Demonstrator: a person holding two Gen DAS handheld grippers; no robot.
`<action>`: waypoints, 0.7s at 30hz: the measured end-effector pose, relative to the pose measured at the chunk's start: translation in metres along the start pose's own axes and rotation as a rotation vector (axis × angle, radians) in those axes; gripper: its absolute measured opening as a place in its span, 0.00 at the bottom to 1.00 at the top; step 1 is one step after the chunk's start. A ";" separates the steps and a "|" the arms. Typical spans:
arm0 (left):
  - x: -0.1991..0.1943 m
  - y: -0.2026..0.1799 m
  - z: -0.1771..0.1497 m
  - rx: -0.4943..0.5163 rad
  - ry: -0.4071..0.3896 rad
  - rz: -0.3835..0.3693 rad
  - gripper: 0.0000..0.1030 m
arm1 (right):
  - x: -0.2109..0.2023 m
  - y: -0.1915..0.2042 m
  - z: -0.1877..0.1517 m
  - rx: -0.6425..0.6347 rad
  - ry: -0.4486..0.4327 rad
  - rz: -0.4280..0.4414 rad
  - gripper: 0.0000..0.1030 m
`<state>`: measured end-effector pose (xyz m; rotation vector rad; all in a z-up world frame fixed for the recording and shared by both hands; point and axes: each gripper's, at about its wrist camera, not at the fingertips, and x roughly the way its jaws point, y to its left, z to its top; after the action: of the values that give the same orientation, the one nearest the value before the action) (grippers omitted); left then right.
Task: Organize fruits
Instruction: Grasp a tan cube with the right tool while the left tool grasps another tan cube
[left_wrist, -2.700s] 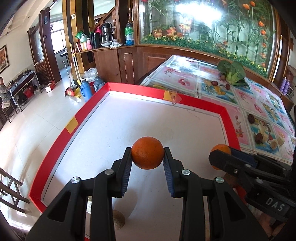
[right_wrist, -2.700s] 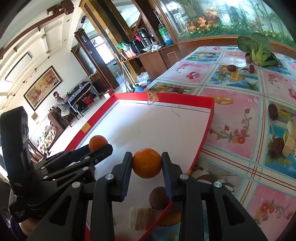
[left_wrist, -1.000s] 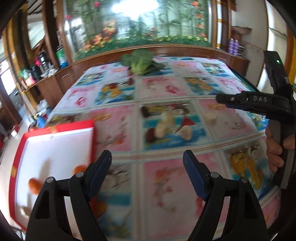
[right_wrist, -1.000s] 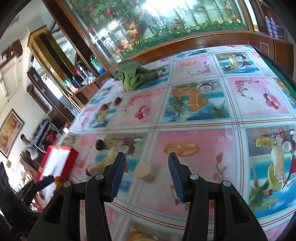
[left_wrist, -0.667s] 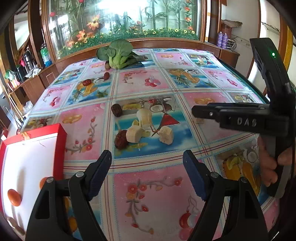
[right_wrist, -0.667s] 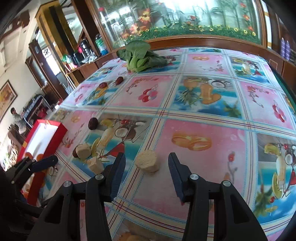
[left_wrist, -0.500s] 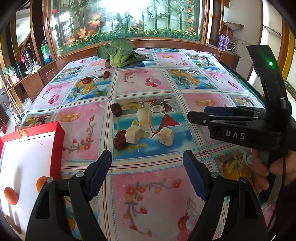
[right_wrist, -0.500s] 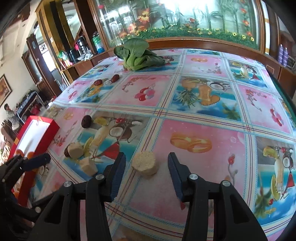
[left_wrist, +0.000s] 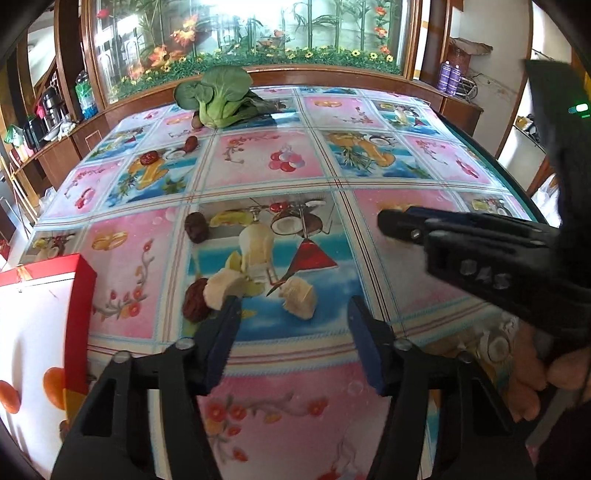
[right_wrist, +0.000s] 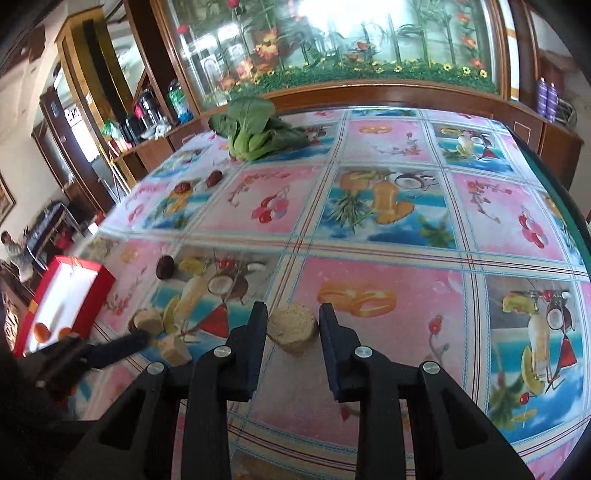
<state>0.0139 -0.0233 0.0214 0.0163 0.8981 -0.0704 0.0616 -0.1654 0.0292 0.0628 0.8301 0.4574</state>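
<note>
My left gripper (left_wrist: 291, 314) is open and empty, with a pale beige chunk (left_wrist: 298, 297) between its tips and just ahead of them. A second chunk (left_wrist: 221, 286) and a dark date (left_wrist: 194, 305) lie by its left finger. My right gripper (right_wrist: 292, 325) is open, its jaws on either side of a round beige chunk (right_wrist: 293, 328) without touching it. The red-rimmed white tray (left_wrist: 79, 295) at the left holds two oranges (left_wrist: 53, 382). The right gripper also shows in the left wrist view (left_wrist: 391, 221).
A green bok choy (left_wrist: 221, 96) lies at the table's far side. More dark dates (left_wrist: 195, 228) are scattered on the fruit-print tablecloth (left_wrist: 280, 162). A wooden counter runs along the far table edge. The table's right edge (right_wrist: 561, 192) drops off.
Both grippers let go of their oranges in the tray and swung right over the tablecloth. In the last half second both moved closer to the beige chunks.
</note>
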 end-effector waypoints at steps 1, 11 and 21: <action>0.005 0.000 0.001 -0.005 0.009 0.007 0.51 | -0.001 0.001 0.001 0.001 -0.004 0.004 0.27; 0.018 0.001 0.007 -0.014 -0.001 0.022 0.28 | -0.004 0.005 0.003 0.014 -0.017 0.027 0.27; 0.011 0.002 0.001 -0.017 -0.014 0.000 0.23 | -0.007 0.006 0.003 0.018 -0.037 0.032 0.27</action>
<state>0.0219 -0.0220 0.0133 0.0002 0.8846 -0.0627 0.0572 -0.1623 0.0371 0.1013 0.7983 0.4778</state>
